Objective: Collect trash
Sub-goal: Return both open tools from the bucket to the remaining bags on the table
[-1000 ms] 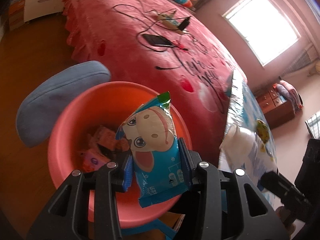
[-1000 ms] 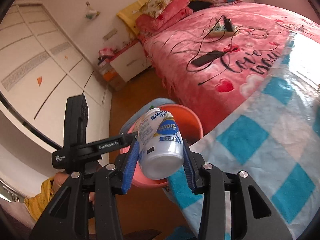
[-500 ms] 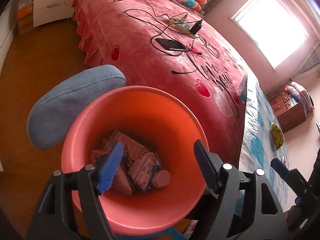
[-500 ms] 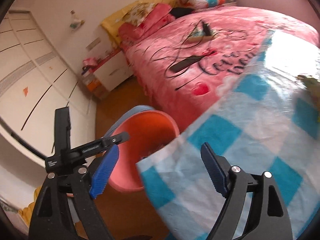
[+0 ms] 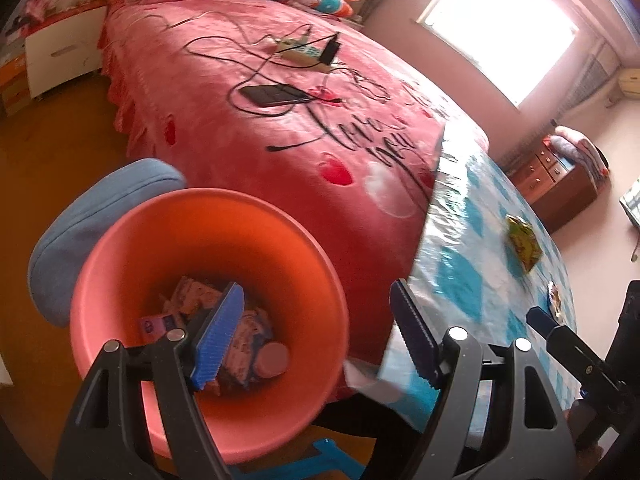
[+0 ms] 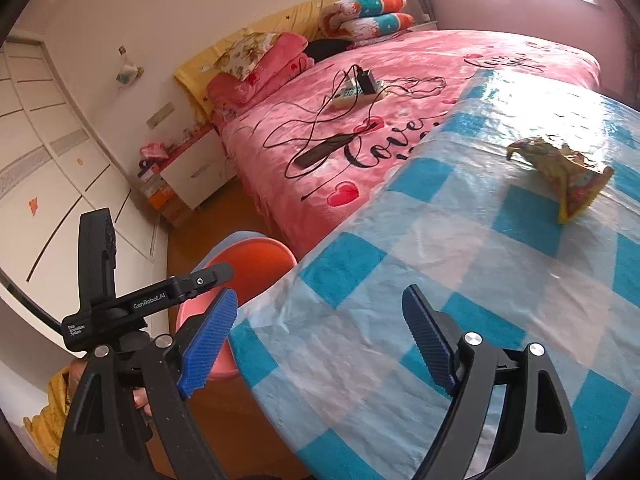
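In the left wrist view the left gripper (image 5: 316, 334) hangs over the near rim of the orange bin (image 5: 120, 248), its jaws spread wide with nothing between them. Down in the bin lies the collected trash (image 5: 240, 340): crumpled wrappers and a small bottle whose round cap faces up. Behind the bin a blue cushion (image 5: 80, 216) sits touching its far rim, and just beyond rises the pink bed (image 5: 280, 128), with a phone (image 5: 272, 94) and a power strip (image 5: 298, 50) tangled in black cables on top. To the right of the bin stands the desk (image 5: 460, 280) under a blue-and-white checked cloth, carrying a yellow snack bag (image 5: 522, 240) well apart from the bin. In the right wrist view the right gripper (image 6: 320, 336) hovers above the desk's near edge (image 6: 360, 340), jaws wide and empty. The bin (image 6: 256, 256) shows to the left of the desk, partly hidden behind the left gripper's body. The yellow snack bag (image 6: 564, 172) lies crumpled on the cloth, far across the desk from the bin. The bed (image 6: 400, 92) lies beyond the bin, pillows (image 6: 360, 12) stacked at its head.
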Action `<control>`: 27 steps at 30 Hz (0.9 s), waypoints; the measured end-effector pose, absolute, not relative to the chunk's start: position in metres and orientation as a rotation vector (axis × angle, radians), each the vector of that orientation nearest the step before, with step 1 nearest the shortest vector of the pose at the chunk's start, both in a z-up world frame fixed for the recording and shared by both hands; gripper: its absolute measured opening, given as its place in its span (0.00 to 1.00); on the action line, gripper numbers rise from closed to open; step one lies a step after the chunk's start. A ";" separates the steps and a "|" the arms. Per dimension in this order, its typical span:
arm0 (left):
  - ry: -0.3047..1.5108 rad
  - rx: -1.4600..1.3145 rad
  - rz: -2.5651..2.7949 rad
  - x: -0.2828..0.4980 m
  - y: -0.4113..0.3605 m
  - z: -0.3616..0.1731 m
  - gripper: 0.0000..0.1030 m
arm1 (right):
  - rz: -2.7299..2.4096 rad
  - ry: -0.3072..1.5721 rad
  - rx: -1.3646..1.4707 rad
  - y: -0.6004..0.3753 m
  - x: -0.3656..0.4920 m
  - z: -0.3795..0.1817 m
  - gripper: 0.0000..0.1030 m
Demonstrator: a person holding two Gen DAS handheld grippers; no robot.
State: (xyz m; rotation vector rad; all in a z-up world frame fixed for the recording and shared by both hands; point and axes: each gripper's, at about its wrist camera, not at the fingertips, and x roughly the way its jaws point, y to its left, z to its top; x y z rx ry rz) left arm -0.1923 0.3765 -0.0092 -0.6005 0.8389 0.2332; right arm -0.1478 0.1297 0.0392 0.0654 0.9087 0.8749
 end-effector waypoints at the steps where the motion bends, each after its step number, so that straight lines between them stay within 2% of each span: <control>1: 0.839 -0.597 0.225 -0.191 0.373 -0.008 0.75 | 0.871 0.901 0.067 0.126 -0.149 0.040 0.82; 3: 0.839 -0.588 0.214 -0.189 0.366 -0.004 0.75 | 0.860 0.888 0.074 0.119 -0.150 0.042 0.82; 5: 0.838 -0.579 0.204 -0.187 0.359 -0.001 0.76 | 0.850 0.874 0.080 0.112 -0.150 0.043 0.88; 27: 0.851 -0.441 0.079 -0.159 0.275 0.029 0.78 | 0.757 0.759 0.161 0.029 -0.144 0.062 0.89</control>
